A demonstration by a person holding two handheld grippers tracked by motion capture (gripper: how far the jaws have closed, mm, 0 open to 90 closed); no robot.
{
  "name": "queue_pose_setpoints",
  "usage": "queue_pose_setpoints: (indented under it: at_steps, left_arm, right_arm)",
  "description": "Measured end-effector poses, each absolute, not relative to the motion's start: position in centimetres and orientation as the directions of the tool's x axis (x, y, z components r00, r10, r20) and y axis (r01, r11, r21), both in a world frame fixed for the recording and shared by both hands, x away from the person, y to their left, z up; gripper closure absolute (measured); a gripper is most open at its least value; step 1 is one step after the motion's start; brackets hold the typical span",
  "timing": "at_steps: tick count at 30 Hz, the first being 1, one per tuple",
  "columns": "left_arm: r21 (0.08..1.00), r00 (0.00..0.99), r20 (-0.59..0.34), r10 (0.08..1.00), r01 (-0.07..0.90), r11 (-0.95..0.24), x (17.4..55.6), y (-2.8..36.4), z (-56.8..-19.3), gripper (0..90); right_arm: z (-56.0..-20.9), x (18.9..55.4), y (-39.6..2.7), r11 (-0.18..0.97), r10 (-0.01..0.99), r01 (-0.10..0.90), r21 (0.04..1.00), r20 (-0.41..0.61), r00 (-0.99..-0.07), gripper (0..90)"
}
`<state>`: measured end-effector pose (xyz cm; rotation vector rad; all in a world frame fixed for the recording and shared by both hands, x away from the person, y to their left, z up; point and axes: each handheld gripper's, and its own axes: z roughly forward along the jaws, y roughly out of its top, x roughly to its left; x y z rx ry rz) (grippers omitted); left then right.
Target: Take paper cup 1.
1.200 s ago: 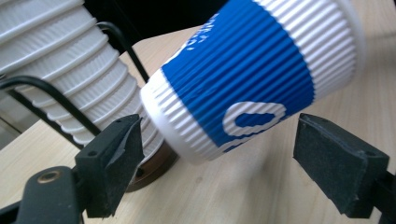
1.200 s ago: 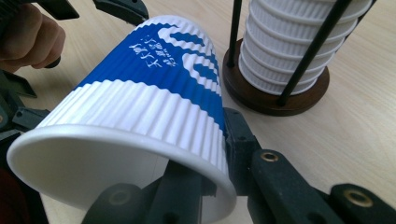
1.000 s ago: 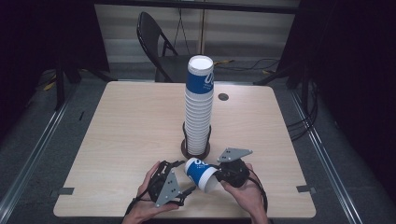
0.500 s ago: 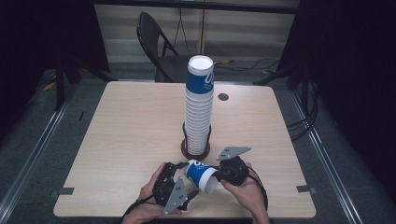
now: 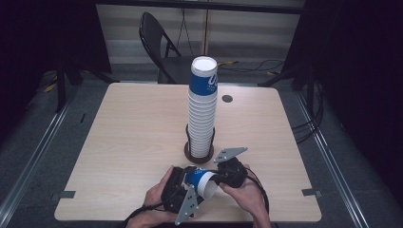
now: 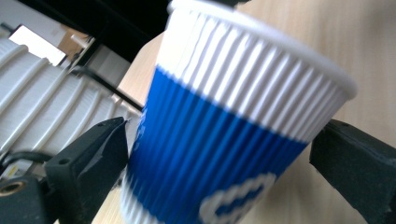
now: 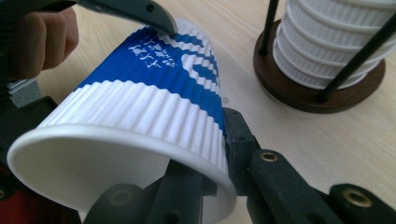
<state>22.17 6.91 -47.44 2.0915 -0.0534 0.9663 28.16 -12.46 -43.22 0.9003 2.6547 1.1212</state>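
A ribbed paper cup [image 5: 199, 179], blue with a white band at the rim, lies tilted just above the table's near edge, mouth toward the person. My right gripper [image 7: 219, 172] is shut on the cup's [image 7: 140, 93] rim wall, one jaw inside and one outside. My left gripper [image 6: 219, 140] stands open; its jaws have just been opening and now flank the cup's [image 6: 224, 130] blue band, the right jaw clearly apart from it. In the high view the left gripper [image 5: 178, 187] sits left of the cup and the right gripper [image 5: 221, 179] to its right.
A tall stack of the same cups [image 5: 203, 114] stands in a wire holder on a dark round base [image 5: 197, 154] mid-table, just beyond the grippers. The wooden table [image 5: 133, 123] has a small dark disc [image 5: 227, 99] at the back. A folding chair [image 5: 157, 42] stands behind.
The left gripper has shifted right toward the cup, and its jaws now stand to either side of the cup. The right hand and the cup have barely moved.
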Motion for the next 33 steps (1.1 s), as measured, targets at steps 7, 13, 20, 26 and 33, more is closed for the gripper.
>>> queue_pose_setpoints:
  at_steps: [7,13,20,26,33]
  left_arm:
    - [0.645,0.704,0.661,0.260,-0.356,-0.676,21.8,6.3,-47.1,4.5]
    - [0.642,0.702,0.668,0.248,-0.374,-0.670,21.9,5.8,-47.1,8.0]
    - [0.639,0.696,0.676,0.242,-0.391,-0.662,21.7,5.7,-46.9,11.0]
    - [0.657,0.705,0.665,0.248,-0.393,-0.644,21.7,5.6,-46.8,13.1]
    - [0.675,0.715,0.649,0.259,-0.386,-0.628,21.9,5.6,-46.8,13.5]
  right_arm:
    - [-43.3,28.3,-12.4,0.529,0.560,0.483,0.698,0.140,-0.816,85.5]
    - [-43.3,28.3,-12.5,0.518,0.556,0.489,0.702,0.159,-0.816,85.8]
    - [-43.4,28.3,-12.5,0.502,0.548,0.501,0.705,0.188,-0.815,86.5]
    - [-43.4,28.3,-12.2,0.490,0.544,0.511,0.706,0.210,-0.813,87.3]
    - [-43.5,28.4,-12.2,0.480,0.548,0.524,0.704,0.225,-0.805,87.6]
